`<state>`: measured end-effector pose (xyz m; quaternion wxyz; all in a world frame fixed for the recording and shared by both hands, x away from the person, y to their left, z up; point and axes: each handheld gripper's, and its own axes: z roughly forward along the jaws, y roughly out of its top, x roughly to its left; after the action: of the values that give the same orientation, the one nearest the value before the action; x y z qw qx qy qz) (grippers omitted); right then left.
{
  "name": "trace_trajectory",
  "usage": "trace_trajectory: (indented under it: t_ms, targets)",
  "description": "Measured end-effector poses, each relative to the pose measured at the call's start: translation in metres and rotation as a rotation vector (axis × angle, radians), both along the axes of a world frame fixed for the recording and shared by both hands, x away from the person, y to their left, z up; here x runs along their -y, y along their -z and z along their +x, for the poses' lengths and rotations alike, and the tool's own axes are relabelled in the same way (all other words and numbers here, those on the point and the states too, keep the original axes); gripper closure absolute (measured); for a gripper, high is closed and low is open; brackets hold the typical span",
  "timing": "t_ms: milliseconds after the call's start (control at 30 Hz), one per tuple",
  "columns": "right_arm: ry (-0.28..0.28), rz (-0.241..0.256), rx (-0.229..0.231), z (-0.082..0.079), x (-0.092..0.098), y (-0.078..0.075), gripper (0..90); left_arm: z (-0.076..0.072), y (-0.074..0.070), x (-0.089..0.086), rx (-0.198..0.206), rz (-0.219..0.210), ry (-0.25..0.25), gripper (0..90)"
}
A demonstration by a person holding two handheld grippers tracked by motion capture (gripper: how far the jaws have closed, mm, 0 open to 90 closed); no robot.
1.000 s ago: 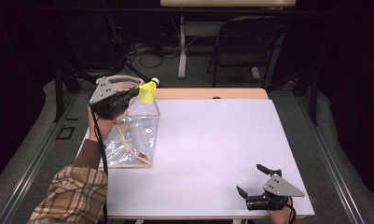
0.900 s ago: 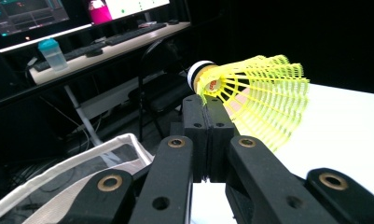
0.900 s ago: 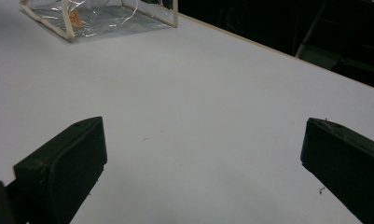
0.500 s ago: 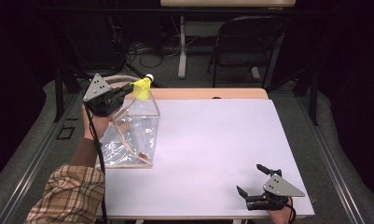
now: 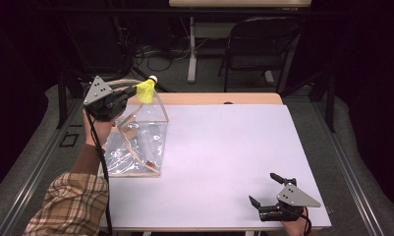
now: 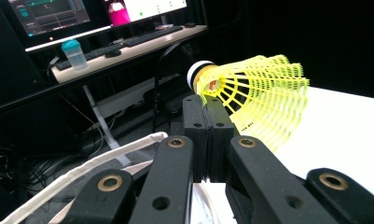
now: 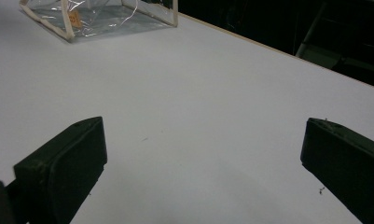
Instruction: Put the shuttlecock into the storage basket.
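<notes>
The left gripper (image 5: pixel 128 93) pinches a yellow shuttlecock (image 5: pixel 146 91) by its skirt above the clear bag (image 5: pixel 135 142) near the tabletop's (image 5: pixel 224 147) far-left corner. The right gripper (image 5: pixel 267 192) rests wide open at the near-right corner.

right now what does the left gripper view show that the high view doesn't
Left gripper view alone: the shuttlecock's yellow mesh skirt up close, pinched by its rim between the shut jaws of the left hand-held gripper, plus a desk with monitors, a keyboard and a teal-capped bottle. High view alone: the right hand-held gripper open at the table's near right corner, and a plaid sleeve. Both: shuttlecock, left hand-held gripper, the clear bag, white tabletop.
</notes>
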<state>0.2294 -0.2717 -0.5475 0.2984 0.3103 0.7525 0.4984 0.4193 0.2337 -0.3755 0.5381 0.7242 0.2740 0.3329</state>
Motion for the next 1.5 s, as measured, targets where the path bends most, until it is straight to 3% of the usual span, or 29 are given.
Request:
trace_trajectory:
  t_ms: [633,1500]
  targets:
    - [0.001,0.000,0.001,0.000,0.000,0.000,0.0,0.004,-0.002,-0.021,-0.006,-0.035,-0.067,89.8]
    - [0.002,0.000,0.004,0.000,0.001,-0.001,0.0,0.012,0.004,-0.036,-0.030,-0.027,-0.132,89.8]
